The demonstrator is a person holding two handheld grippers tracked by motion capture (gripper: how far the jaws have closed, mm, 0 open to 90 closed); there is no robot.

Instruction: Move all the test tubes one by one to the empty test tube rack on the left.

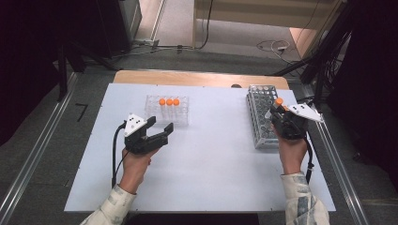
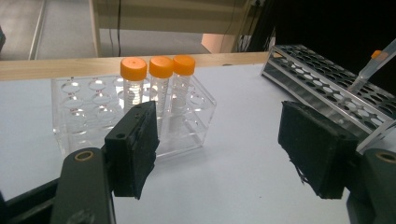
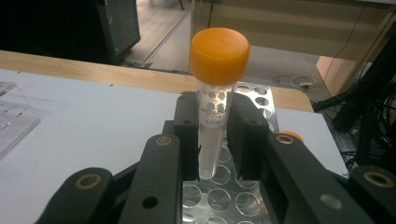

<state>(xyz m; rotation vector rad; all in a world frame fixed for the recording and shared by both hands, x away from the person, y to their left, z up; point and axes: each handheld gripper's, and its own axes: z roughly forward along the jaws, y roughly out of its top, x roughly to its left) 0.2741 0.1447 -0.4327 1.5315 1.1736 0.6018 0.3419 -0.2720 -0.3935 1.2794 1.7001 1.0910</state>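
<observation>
Black jaws of the right gripper (image 3: 212,140) are clamping a clear tube with an orange cap (image 3: 218,56), holding it upright with its pointed tip hanging just above the holes of the metal rack (image 3: 219,196). From the high view, that right gripper (image 1: 280,111) is sitting over the near right part of the metal rack (image 1: 261,117), at the right side of the white table (image 1: 202,178). Whether the tube is coming out of the rack or going into it cannot be told from this moment alone.

Over at the left, the left gripper (image 1: 159,129) is hovering above the table with its jaws standing apart and nothing between them, pointing toward the clear plastic rack (image 2: 84,121), where 3 capped tubes (image 2: 161,81) are standing side by side in the back row.

Judging by this layout, 3 tubes are already seated in the clear rack and 1 is in hand; another orange cap (image 3: 292,135) is peeking out beside the right jaw, so the transfer is looking partway done.
</observation>
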